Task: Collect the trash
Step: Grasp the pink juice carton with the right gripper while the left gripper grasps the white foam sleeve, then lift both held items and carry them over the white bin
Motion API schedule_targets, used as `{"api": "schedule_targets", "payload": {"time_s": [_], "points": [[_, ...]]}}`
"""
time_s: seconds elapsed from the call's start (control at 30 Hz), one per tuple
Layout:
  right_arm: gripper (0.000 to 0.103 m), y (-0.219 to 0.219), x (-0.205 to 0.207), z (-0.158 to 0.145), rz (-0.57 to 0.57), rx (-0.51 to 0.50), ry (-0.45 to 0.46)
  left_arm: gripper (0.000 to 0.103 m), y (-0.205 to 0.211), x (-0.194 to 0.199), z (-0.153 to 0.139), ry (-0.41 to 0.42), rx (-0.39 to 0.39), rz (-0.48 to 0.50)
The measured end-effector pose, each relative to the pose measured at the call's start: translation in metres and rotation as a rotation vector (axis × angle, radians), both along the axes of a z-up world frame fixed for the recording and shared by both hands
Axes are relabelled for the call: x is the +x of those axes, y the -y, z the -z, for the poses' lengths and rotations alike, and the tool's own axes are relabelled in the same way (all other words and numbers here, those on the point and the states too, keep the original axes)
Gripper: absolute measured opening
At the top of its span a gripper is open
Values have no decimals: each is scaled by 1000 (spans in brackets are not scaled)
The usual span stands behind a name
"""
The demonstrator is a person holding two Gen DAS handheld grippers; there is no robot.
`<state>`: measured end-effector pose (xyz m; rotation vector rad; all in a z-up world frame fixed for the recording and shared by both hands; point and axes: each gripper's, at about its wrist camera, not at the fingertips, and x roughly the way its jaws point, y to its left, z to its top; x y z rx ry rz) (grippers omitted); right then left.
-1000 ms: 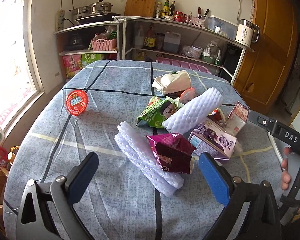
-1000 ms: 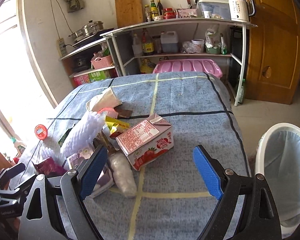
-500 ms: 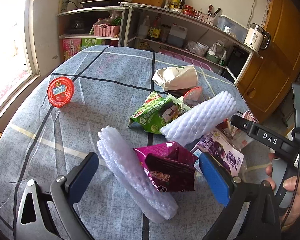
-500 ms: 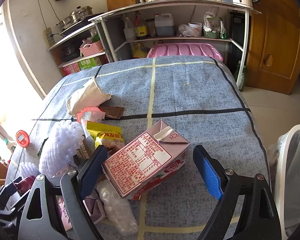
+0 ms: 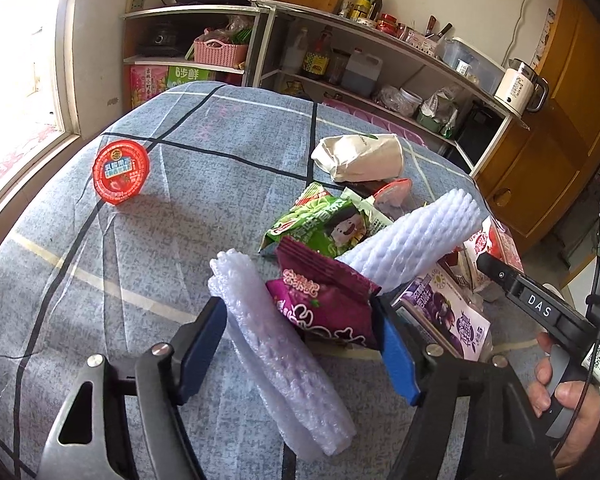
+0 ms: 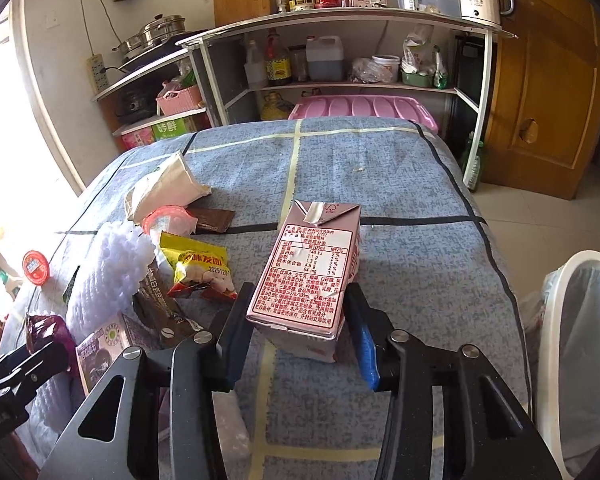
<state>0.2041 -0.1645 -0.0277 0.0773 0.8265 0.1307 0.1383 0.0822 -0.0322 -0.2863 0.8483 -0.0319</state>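
My right gripper is closing on a pink strawberry milk carton, which stands tilted off the blue checked table with a pad against each side. My left gripper is also closing. Its left pad touches a clear foam net roll and its right pad presses a crumpled purple snack wrapper, both squeezed together between the jaws. Beyond them lie a white foam net, a green snack packet, a purple drink carton and a red jelly cup.
A white bin with a liner stands off the table's right edge. A cream paper bag, a yellow packet and brown wrappers lie mid-table. Shelves with bottles and a pink tub stand behind. A hand holds the right tool.
Both grippers came forward and down over the litter and their jaws narrowed. The milk carton turned end-on between the right pads. The purple wrapper now stands bunched against the foam roll.
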Motion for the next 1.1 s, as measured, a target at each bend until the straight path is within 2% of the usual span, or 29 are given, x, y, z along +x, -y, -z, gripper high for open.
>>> {"api": "schedule_targets", "payload": {"time_s": [0.33, 0.37, 0.5, 0.6, 0.87, 1.03, 1.1], "points": [[37, 12, -3, 1, 8, 51, 8, 49, 0, -6, -9, 54, -8, 15], [37, 13, -5, 1, 11, 54, 10, 43, 0, -7, -11, 59, -10, 17], [37, 18, -10, -2, 21, 84, 21, 41, 1, -9, -13, 71, -5, 29], [37, 21, -17, -7, 24, 109, 35, 34, 1, -10, -10, 61, -10, 44], [37, 23, -31, -18, 7, 131, 69, 30, 1, -18, -10, 63, -2, 46], [37, 22, -40, -20, -12, 133, 79, 30, 2, -26, -8, 50, -41, 62], [37, 22, -43, -20, -18, 134, 82, 30, 4, -27, -7, 39, -34, 53]]}}
